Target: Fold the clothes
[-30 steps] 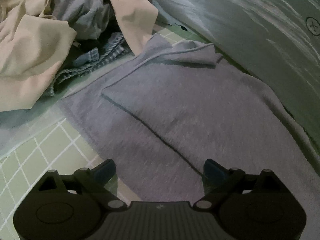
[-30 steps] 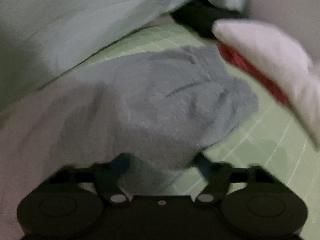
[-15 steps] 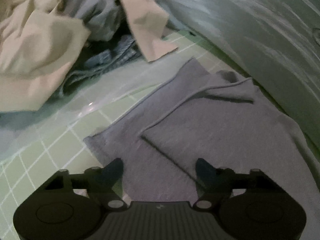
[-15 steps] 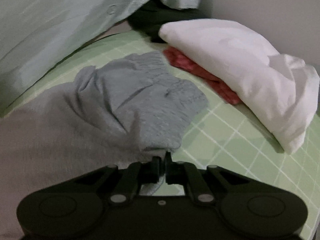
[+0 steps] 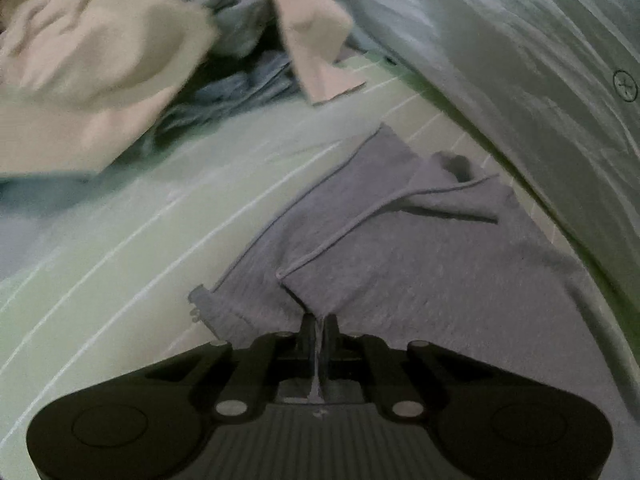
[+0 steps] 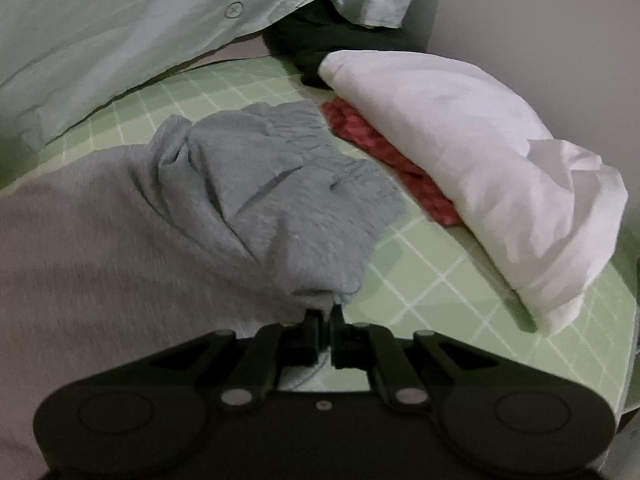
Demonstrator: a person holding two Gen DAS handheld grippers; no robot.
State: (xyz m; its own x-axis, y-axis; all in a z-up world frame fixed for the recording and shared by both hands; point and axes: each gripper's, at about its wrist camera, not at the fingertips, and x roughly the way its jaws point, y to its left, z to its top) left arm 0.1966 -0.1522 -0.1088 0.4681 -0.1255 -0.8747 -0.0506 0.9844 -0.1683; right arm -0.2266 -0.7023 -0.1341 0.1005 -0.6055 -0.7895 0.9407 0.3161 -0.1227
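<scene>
Grey garment [image 5: 420, 264], spread flat on a green gridded mat [image 5: 132, 248] covering the desk, is shown gripped at two points along its near edge. In the left wrist view, the left tongs [image 5: 319, 330] are pressed together on a thin pinch of the grey fabric, which is drawn into a small peak between the fingers; a folded-over panel with a stitched hem is seen lying across the cloth beyond that point. In the right wrist view, the right tongs [image 6: 325, 322] are likewise closed on a bunched edge of the same garment [image 6: 120, 232], where the ribbed, gathered end is wrinkled and raised slightly above the mat [image 6: 432, 280].

Behind the garment, a pale green shirt [image 6: 120, 28] with a visible button is draped across the far side in both views. To the left, a loose heap of laundry is shown, made up of a cream cloth [image 5: 92, 80] lying over blue-grey items [image 5: 240, 80]; this region is blurred. To the right, a folded white cloth [image 6: 472, 160] is stacked on a red patterned cloth [image 6: 384, 152], just beside the garment's gathered end, with a dark item [image 6: 312, 48] behind the stack. A plain wall [image 6: 540, 20] is seen beyond.
</scene>
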